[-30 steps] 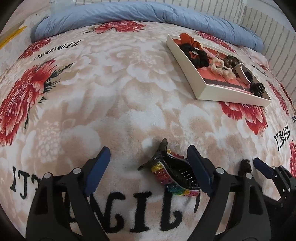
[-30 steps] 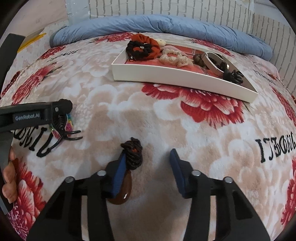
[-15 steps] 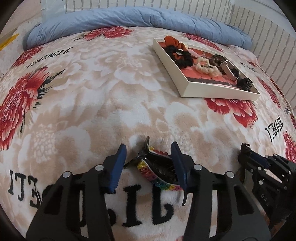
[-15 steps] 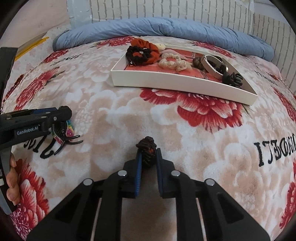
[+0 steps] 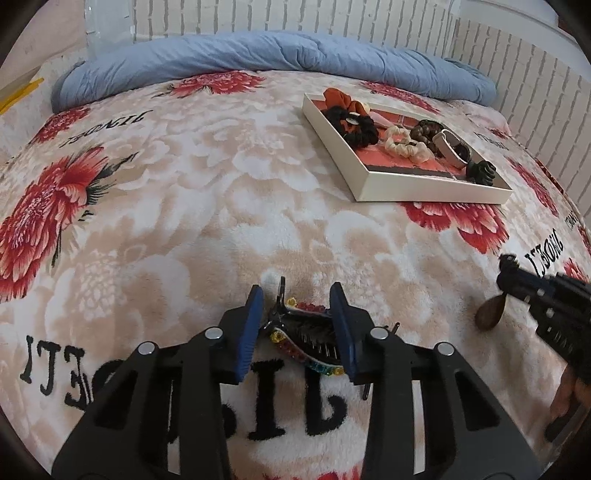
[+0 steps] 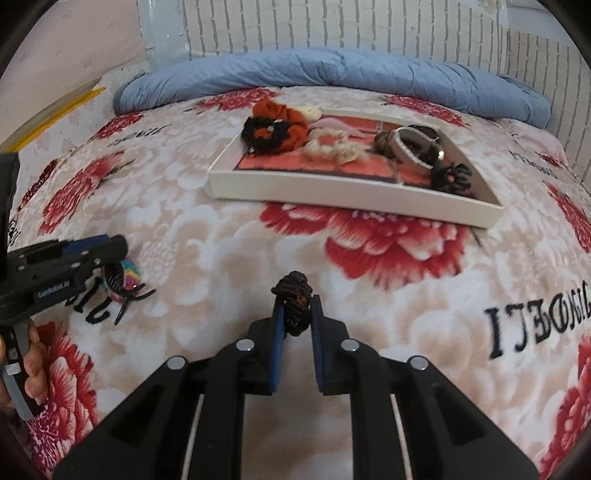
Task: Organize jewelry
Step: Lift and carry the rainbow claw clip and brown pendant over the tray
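My left gripper (image 5: 297, 295) is shut on a black hair claw with rainbow stones (image 5: 306, 339), held just above the floral blanket; the claw also shows in the right wrist view (image 6: 123, 280). My right gripper (image 6: 297, 304) is shut on the dark knotted cord (image 6: 295, 295) of a brown pendant (image 5: 487, 314), which hangs under it off the blanket. A white tray (image 6: 347, 195) lies ahead; it holds black and orange scrunchies (image 6: 275, 129), a cream scrunchie (image 6: 332, 149), a bracelet (image 6: 410, 146) and a black claw clip (image 6: 452, 177).
The floral plush blanket (image 5: 221, 206) covers the bed. A rolled blue duvet (image 5: 277, 55) lies along the far edge under a white brick wall (image 6: 332, 26). The tray (image 5: 432, 192) sits right of centre in the left wrist view.
Both grippers closed: the left on the rainbow claw, the right on the pendant's knotted cord. Both have lifted their pieces and risen, so the tray appears nearer.
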The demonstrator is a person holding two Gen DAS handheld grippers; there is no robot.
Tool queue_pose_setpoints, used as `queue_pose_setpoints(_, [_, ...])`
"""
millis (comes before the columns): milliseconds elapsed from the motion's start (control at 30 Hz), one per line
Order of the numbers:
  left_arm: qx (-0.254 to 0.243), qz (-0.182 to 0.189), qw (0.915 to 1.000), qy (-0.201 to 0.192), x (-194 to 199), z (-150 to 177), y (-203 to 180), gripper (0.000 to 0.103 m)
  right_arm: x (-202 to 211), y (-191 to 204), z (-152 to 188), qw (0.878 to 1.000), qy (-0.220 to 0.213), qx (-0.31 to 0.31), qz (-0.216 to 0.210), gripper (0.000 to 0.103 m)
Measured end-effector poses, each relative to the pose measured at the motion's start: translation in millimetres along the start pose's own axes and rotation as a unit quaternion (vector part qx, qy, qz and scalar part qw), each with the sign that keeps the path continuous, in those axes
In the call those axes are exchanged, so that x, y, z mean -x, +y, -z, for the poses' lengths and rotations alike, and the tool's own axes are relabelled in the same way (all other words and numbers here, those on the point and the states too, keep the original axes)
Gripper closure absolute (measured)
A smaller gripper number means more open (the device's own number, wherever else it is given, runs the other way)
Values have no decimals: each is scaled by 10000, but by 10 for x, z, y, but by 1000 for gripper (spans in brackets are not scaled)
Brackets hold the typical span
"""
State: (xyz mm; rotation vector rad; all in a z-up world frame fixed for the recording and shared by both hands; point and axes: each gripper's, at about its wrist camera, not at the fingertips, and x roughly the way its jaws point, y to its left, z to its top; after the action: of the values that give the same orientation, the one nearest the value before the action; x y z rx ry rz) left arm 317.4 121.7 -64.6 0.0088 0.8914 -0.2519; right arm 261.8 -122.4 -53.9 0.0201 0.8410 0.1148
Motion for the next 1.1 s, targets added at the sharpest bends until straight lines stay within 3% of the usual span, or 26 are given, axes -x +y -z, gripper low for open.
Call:
queue_pose_setpoints(67, [44,-124,9999,-71,31,0,16,94,19,-71,-34,10000,-45,12,-5,89])
queue_pose_setpoints(100, [95,-121,9999,-75,35,2,43,97,26,-115,-55,10000,-70,21,-2,89])
queue_pose_setpoints(333, [439,37,9990,-25,66,28,166,98,-12,-331,-116,9999,-75,-11,-101,89])
queue_pose_setpoints(500, [791,-43,9969,30,82,31,174,96,-39,-414,-123,9998,-66,-29,-172,89])
queue_pose_setpoints(567, [961,-97,9953,92,79,28,168,80,-30,-453,-131,9998,-81,-23,-173,89])
queue_pose_setpoints(600, [1018,-161,9946,119,77,37,162,64,-23,-468,-130,9998,-85,-23,-173,89])
queue_pose_setpoints(633, [1058,-201,9941,128,75,48,148,56,-16,-490,-132,9998,-92,-31,-173,89])
queue_pose_setpoints(800, [1079,-498,9926,237,45,83,-50,33,18,-568,-108,9998,-89,-32,-153,89])
queue_pose_setpoints(933, [1135,-673,9904,400,-50,90,-167,26,32,-605,-53,9999,-84,-13,-122,89])
queue_pose_setpoints(1100, [1255,-868,9865,588,-192,95,-188,30,24,-720,-23,9999,-47,-76,-101,89])
